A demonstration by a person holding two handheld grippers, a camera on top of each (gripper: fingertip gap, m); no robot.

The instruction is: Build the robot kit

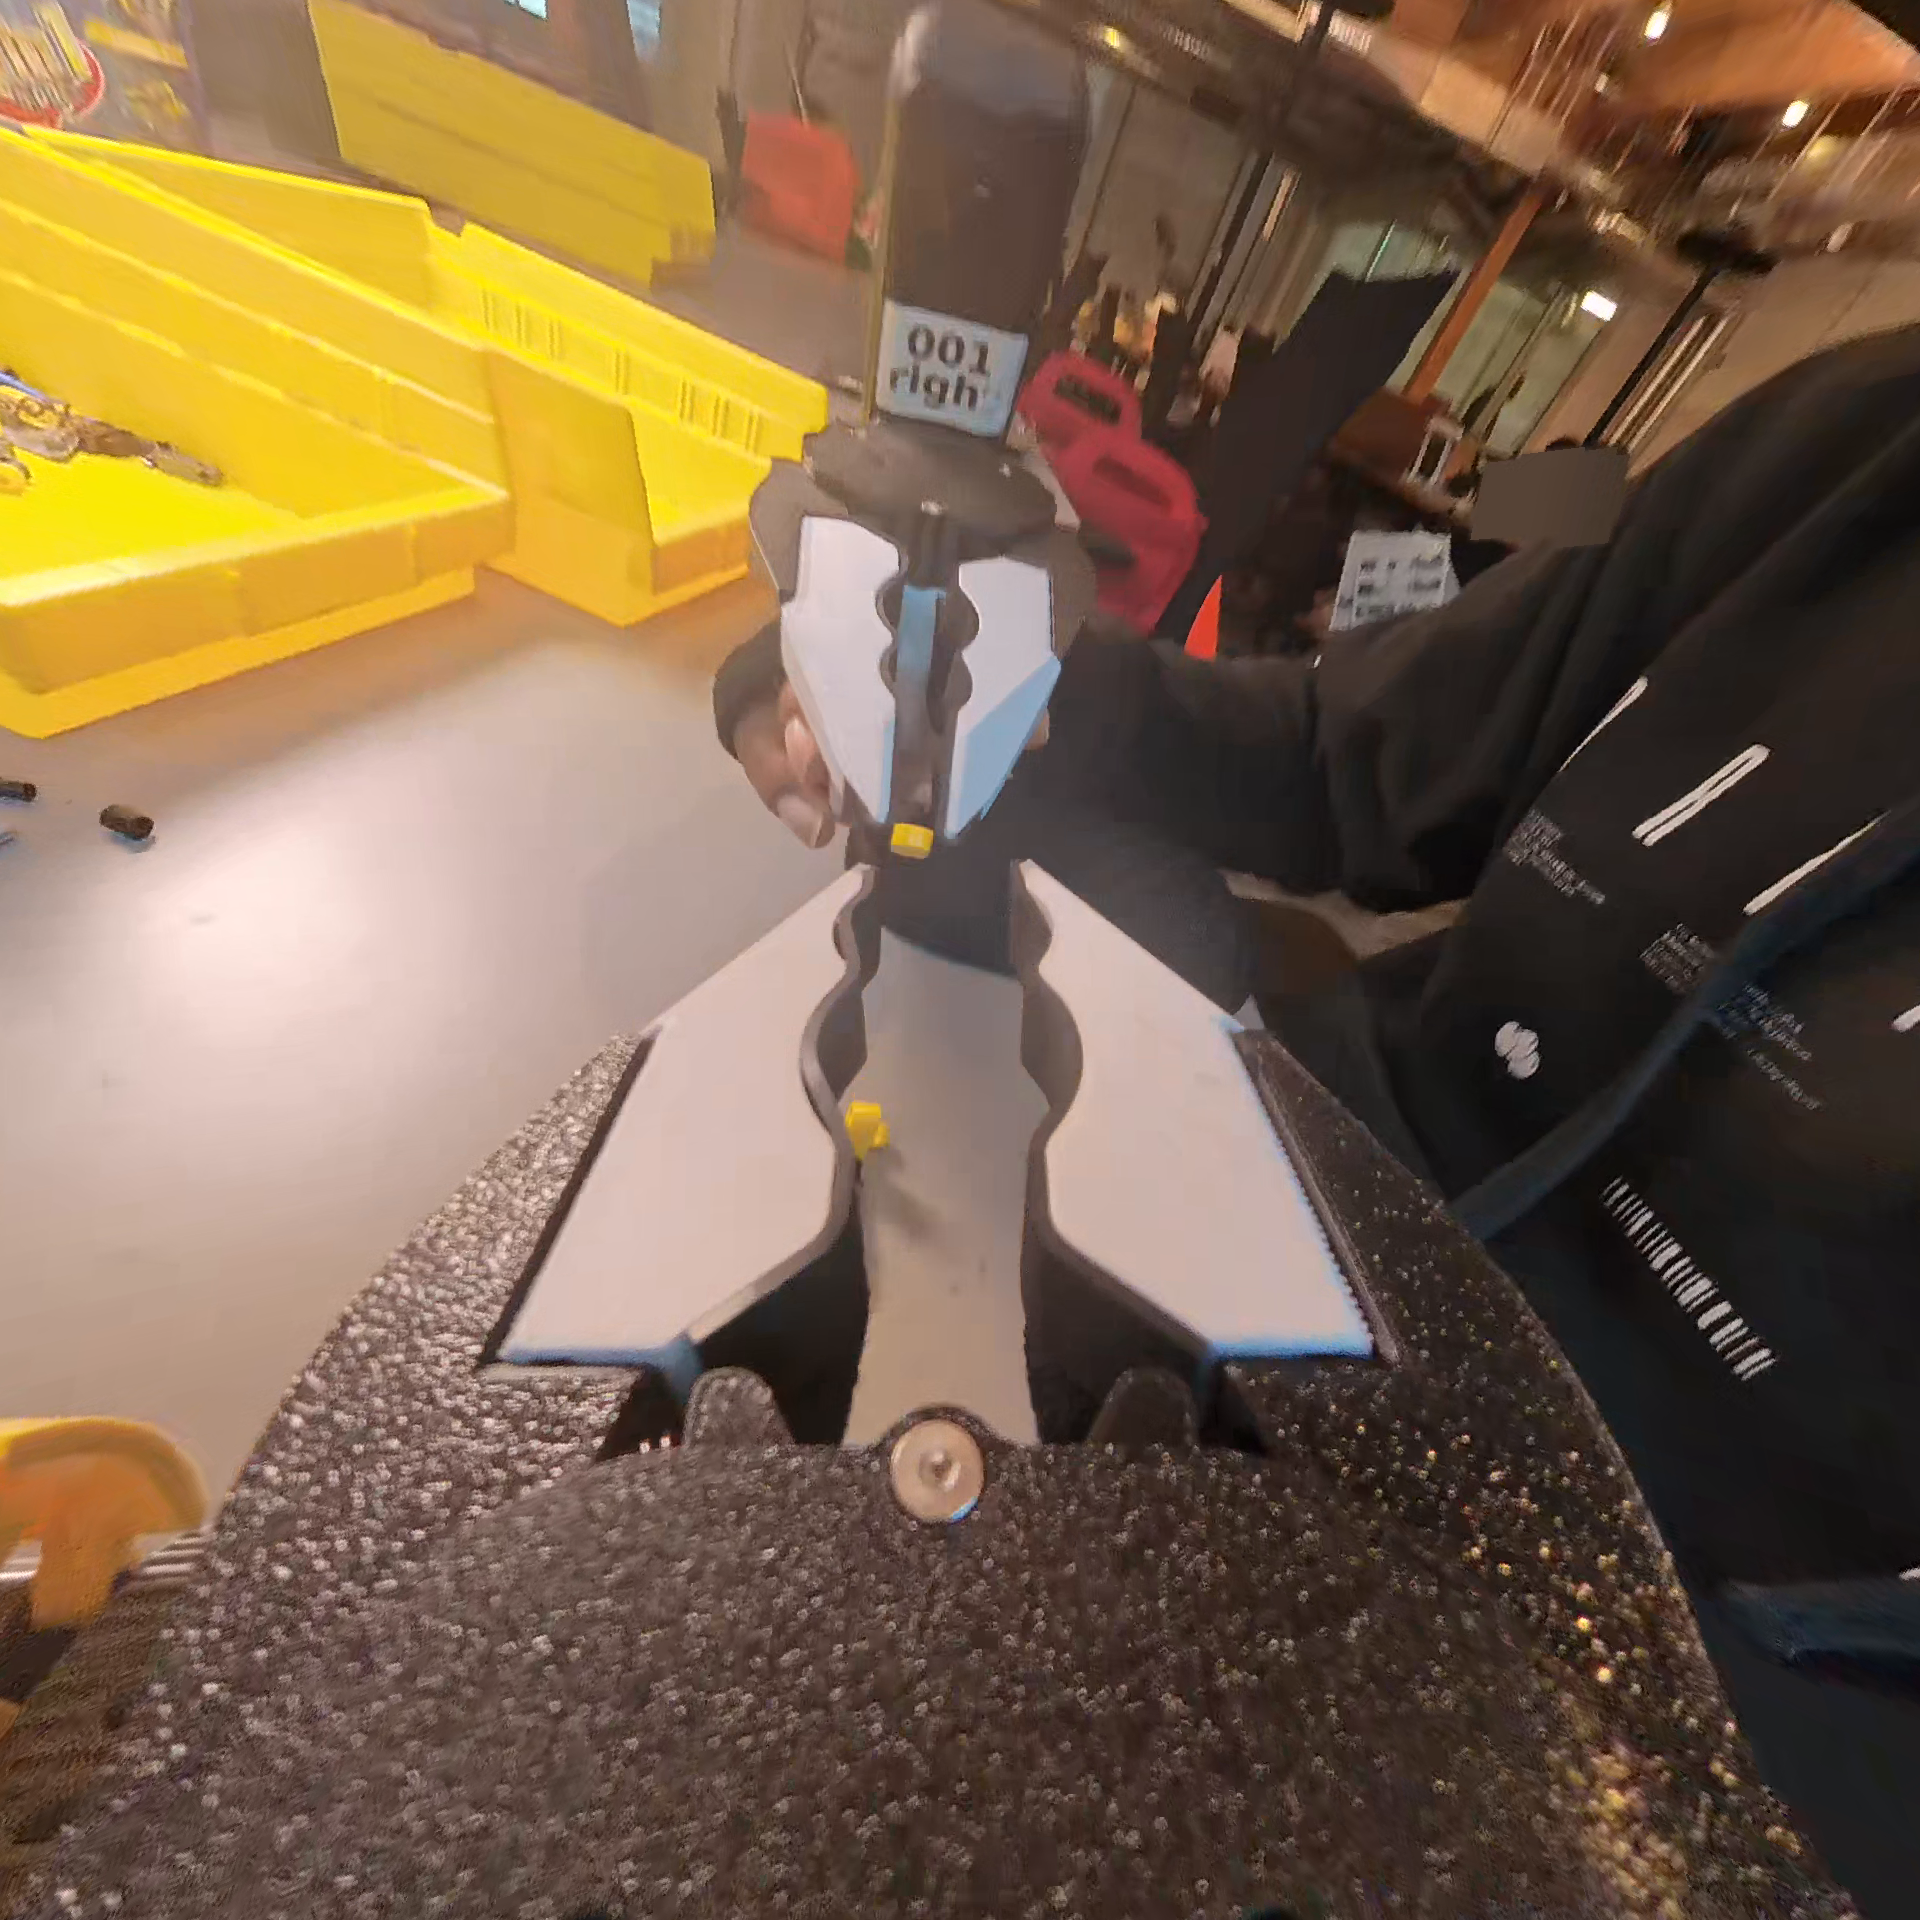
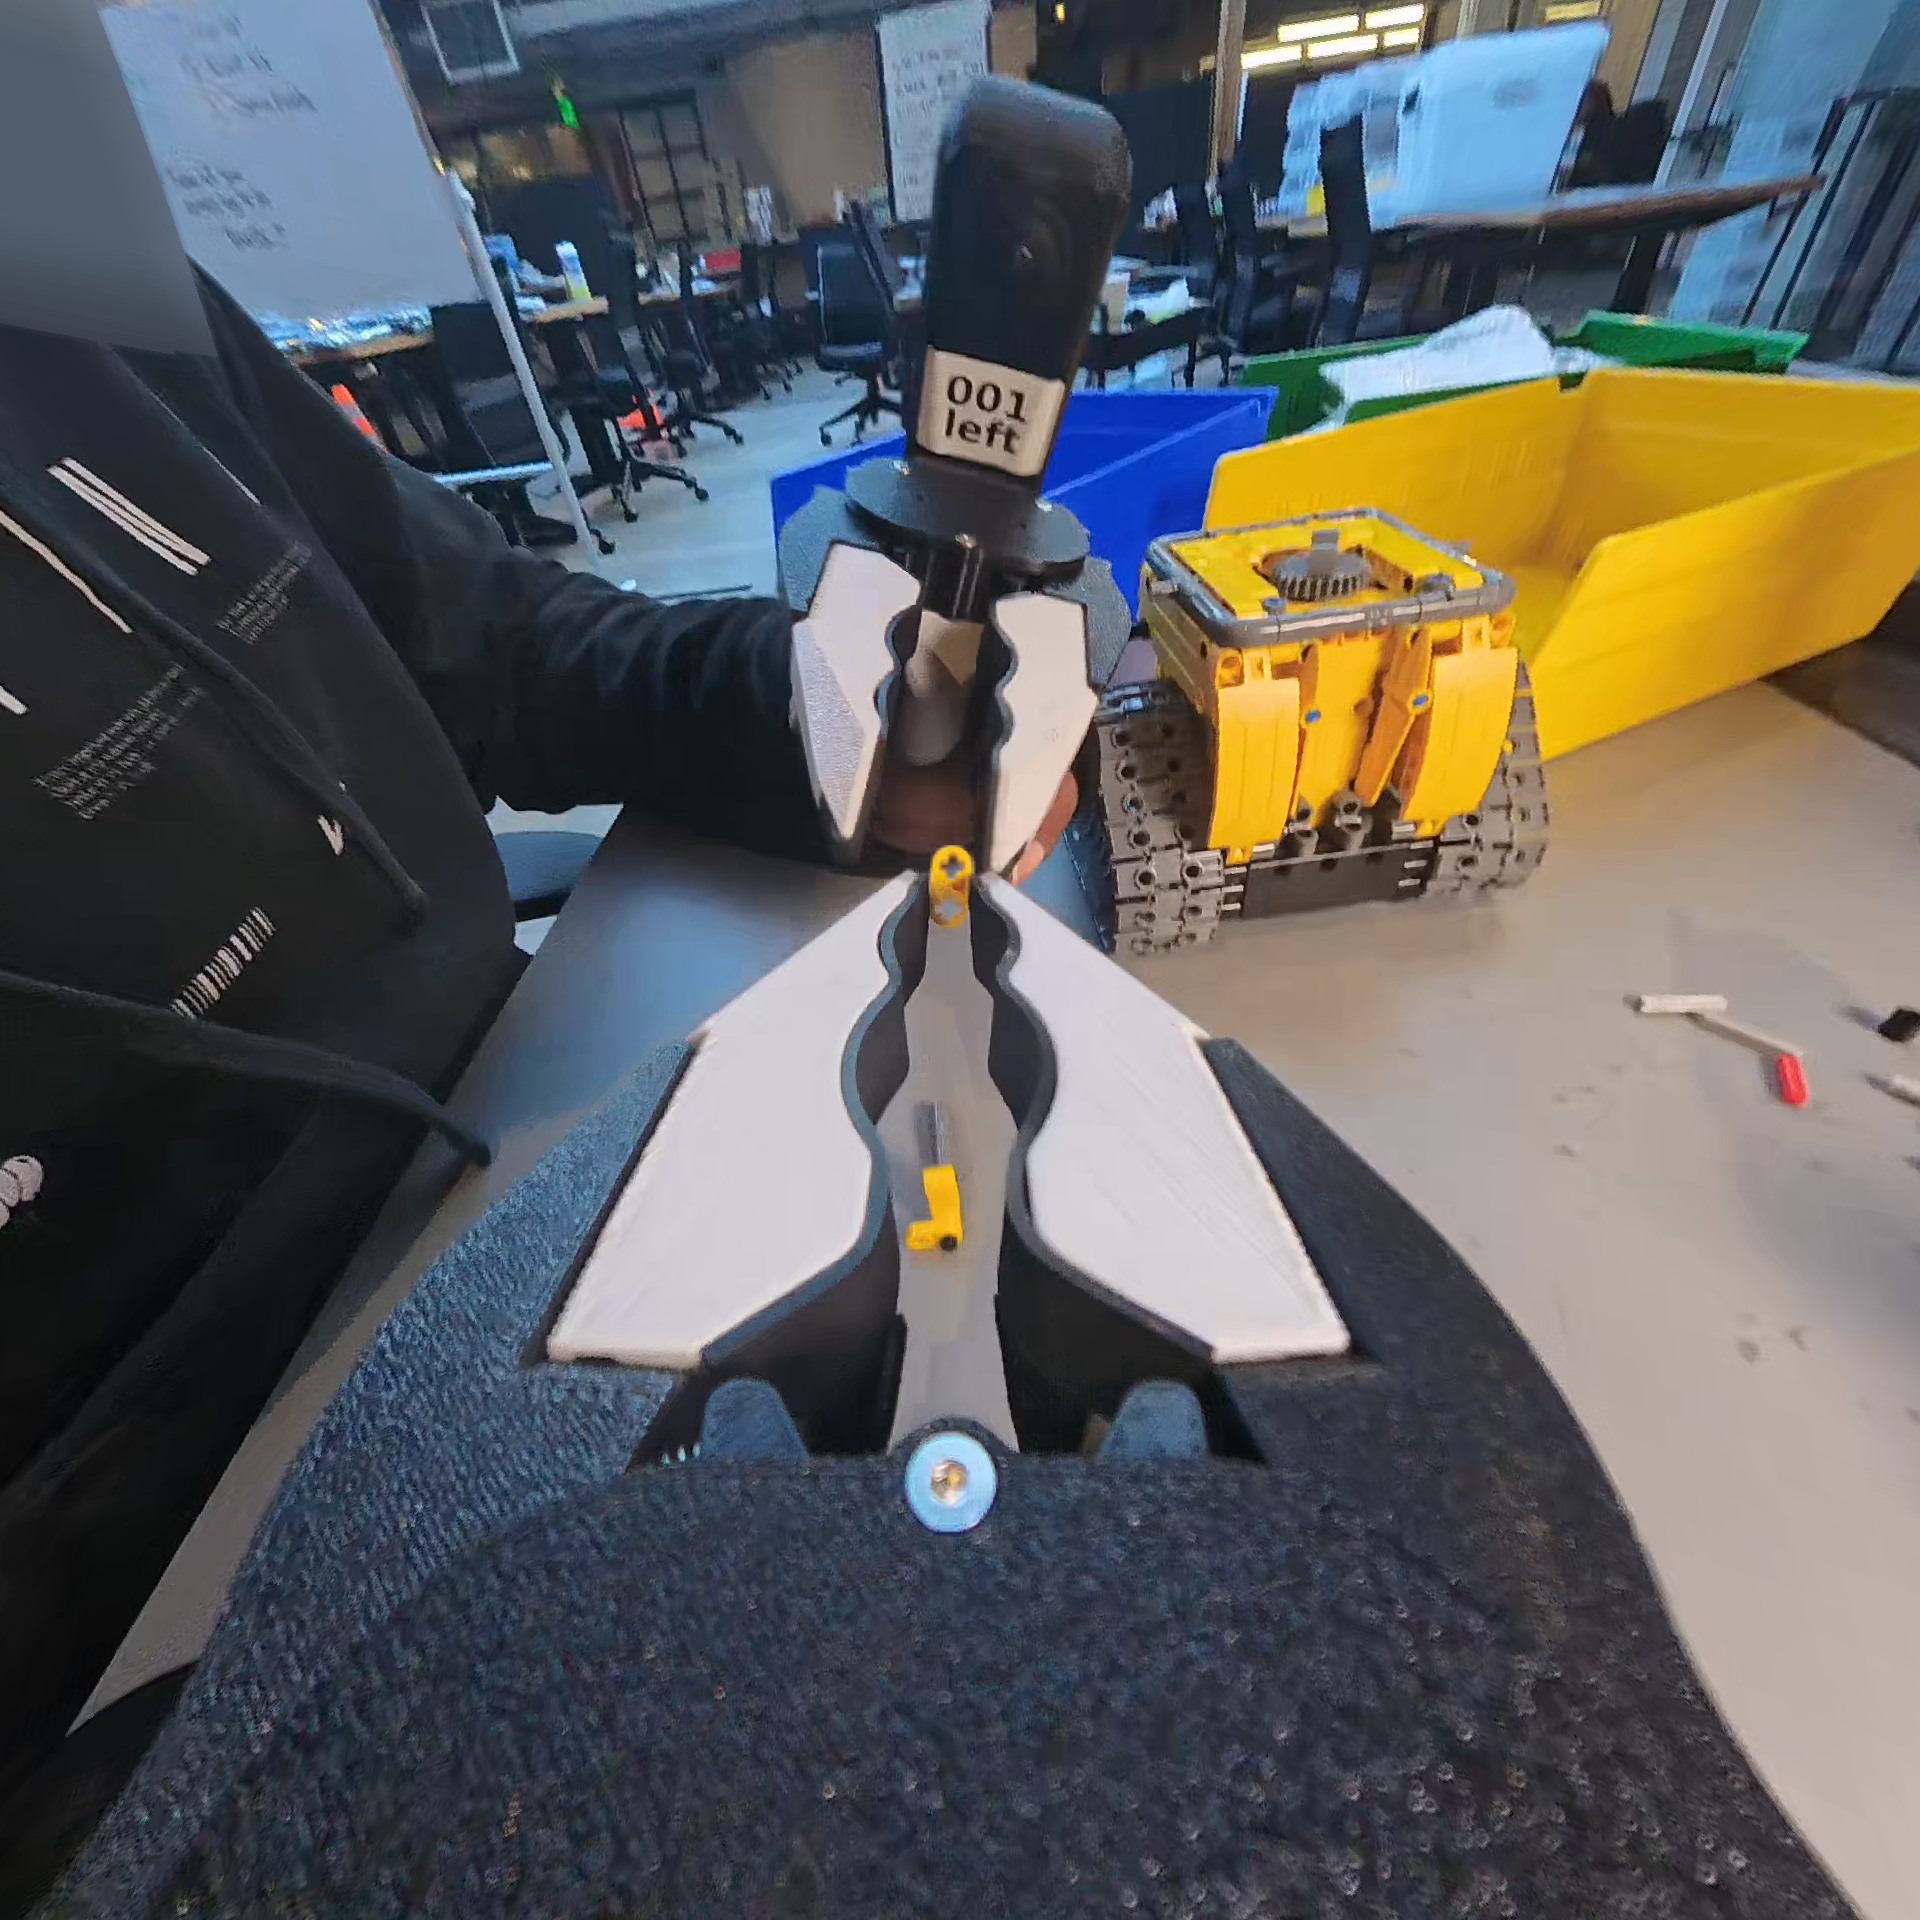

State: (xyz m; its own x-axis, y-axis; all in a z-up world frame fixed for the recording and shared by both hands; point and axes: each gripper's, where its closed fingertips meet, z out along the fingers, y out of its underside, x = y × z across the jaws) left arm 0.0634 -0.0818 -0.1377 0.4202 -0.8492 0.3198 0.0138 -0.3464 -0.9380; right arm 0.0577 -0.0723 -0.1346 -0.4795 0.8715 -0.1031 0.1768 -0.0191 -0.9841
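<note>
My two grippers face each other tip to tip above a grey table (image 2: 1455, 1195). My right gripper (image 2: 951, 883) is shut on a small yellow connector piece (image 2: 951, 885), pinched at its fingertips. From the left wrist view, the right gripper (image 1: 909, 831) holds that piece (image 1: 909, 840) pointing at me. My left gripper (image 1: 943, 873) is open and empty, its tips just short of the yellow piece. It also shows in the right wrist view (image 2: 930, 847). Another yellow piece on a dark axle (image 2: 935, 1195) lies on the table below; it also shows in the left wrist view (image 1: 864, 1127).
A yellow and grey brick-built tracked vehicle (image 2: 1320, 717) stands at the right, in front of a yellow bin (image 2: 1714, 540) and a blue bin (image 2: 1143, 457). Loose small parts (image 2: 1789, 1078) lie at the far right. More yellow bins (image 1: 260, 416) stand to the left. A person's black sleeve (image 1: 1351, 748) is close. The grippers are tip to tip, or close to it.
</note>
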